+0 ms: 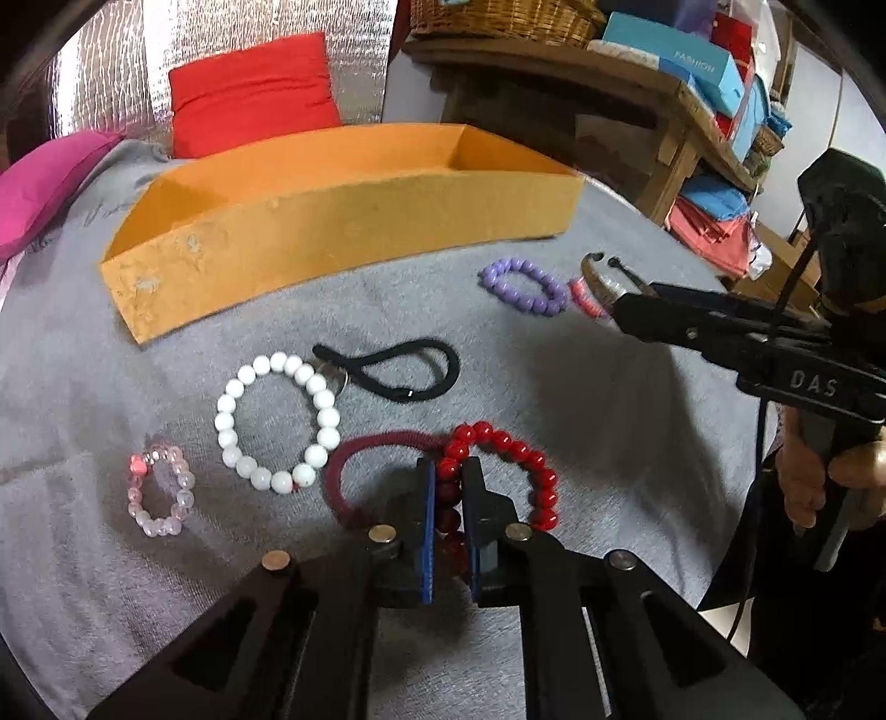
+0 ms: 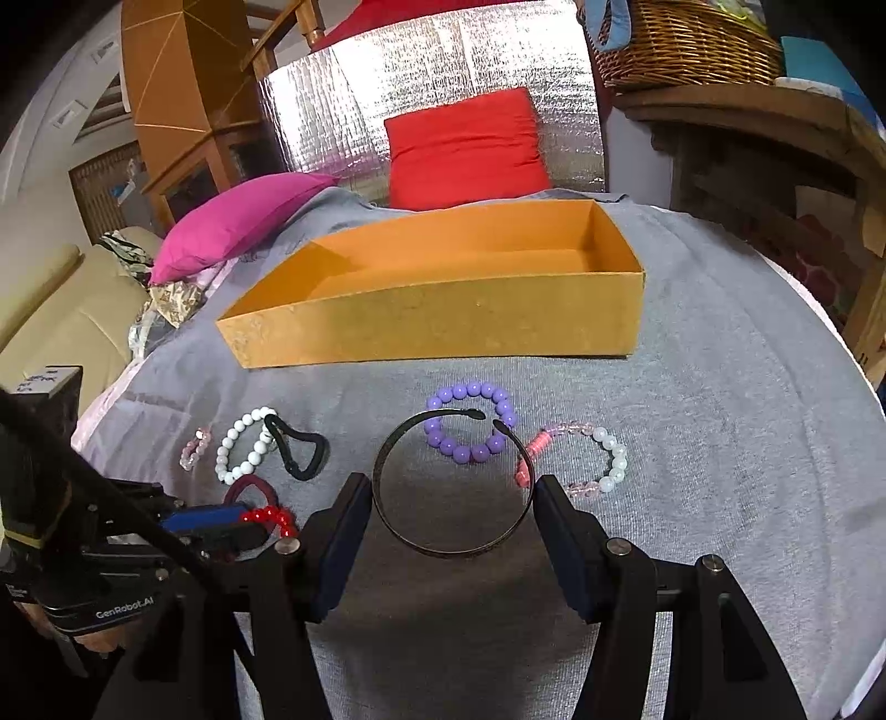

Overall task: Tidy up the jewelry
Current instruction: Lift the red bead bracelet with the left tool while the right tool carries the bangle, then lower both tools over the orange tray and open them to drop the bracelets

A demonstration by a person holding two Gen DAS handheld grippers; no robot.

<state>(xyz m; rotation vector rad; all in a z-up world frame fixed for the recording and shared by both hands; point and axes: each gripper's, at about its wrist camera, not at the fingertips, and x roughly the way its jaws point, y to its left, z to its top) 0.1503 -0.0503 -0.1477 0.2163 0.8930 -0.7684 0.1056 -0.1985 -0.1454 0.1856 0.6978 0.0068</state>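
My left gripper [image 1: 447,479] is shut on a red bead bracelet [image 1: 526,471] low over the grey cloth. My right gripper [image 2: 451,498] is shut on a dark metal cuff bangle [image 2: 443,545] and holds it above the cloth; it also shows in the left wrist view [image 1: 601,282]. An orange divided box [image 2: 443,327] stands behind, empty as far as I can see. On the cloth lie a purple bead bracelet [image 2: 470,423], a pink-and-white bead bracelet [image 2: 598,459], a white bead bracelet [image 1: 277,423], a pale pink bracelet [image 1: 160,493], a black hair tie [image 1: 398,365] and a maroon hair tie [image 1: 354,471].
A red cushion [image 2: 468,147] and a magenta cushion [image 2: 238,216] lie behind the box before a silver foil panel [image 2: 432,72]. A wooden shelf [image 1: 609,83] with boxes and a wicker basket [image 2: 681,44] stands to the right. The cloth's edge curves off at right.
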